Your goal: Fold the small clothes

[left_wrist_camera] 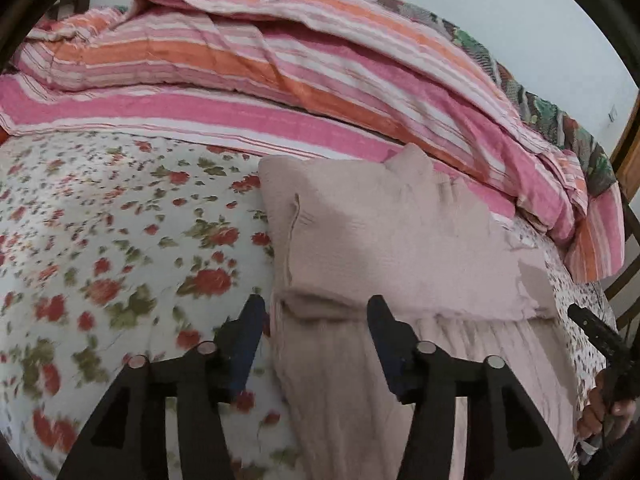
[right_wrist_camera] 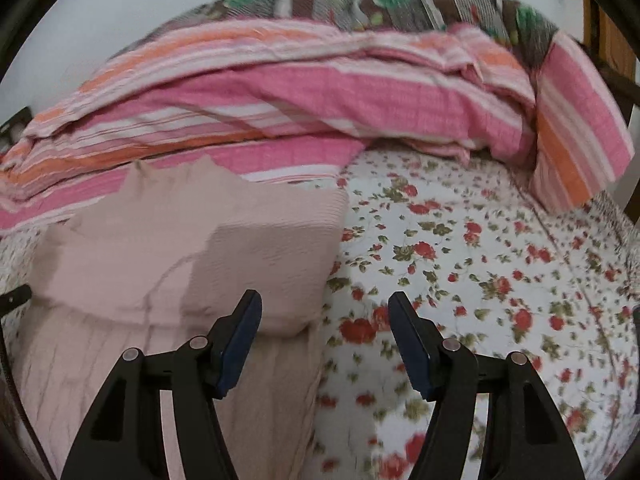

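I see the white floral-print bedsheet, a pink-and-orange striped quilt heaped behind. The pale pink ribbed knit garment lies on the sheet, top folded over. My left gripper and right gripper hover, jaws apart, empty.

A bed in a floral sheet, striped quilt heaped against a pale wall; wooden frame beside.

1. The near end of the pink garment is cut off by the lower frame edge.
2. The floral sheet left of the garment is blurred.
3. The right gripper, right of the garment, is seen only partly, its jaws hidden.
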Demonstrator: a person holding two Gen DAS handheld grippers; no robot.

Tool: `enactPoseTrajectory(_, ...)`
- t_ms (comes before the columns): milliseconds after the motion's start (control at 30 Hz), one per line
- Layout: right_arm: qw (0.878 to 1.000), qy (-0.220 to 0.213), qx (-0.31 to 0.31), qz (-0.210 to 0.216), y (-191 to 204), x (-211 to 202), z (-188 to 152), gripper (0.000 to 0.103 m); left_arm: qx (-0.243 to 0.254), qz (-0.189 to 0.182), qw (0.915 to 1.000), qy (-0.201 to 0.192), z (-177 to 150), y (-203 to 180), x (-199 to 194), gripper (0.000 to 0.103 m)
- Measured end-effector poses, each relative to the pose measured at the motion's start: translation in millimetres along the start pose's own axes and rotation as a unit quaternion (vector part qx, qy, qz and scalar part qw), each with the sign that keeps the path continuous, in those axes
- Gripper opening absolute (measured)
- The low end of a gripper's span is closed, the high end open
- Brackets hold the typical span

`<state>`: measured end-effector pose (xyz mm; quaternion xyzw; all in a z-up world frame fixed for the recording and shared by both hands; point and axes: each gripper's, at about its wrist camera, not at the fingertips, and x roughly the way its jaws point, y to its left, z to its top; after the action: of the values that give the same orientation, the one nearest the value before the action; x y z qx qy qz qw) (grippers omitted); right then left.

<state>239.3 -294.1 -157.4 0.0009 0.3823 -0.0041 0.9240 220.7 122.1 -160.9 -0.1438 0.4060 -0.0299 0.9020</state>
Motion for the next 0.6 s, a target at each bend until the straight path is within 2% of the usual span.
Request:
enactPoseTrajectory(67, 1.0, 0.008, -0.012, 0.004, 2, -14, -5, 0.065, 0.006, 0.01, 0.9999, 0.0, -6, -3, -9, 0.054)
enactPoseTrajectory(400, 0.999, -0.017, -0.014, 0.038, 13, -79, -46, 0.069, 0.017, 0.053, 0.9979, -0.033, -36, -30, -72, 0.055)
enactPoseTrajectory(600, 0.997, -0.042, -0.055, 0.028, 36, -111, -67, 0.069, 0.036, 0.077, 0.995, -0.052, -55, -43, -108, 0.056)
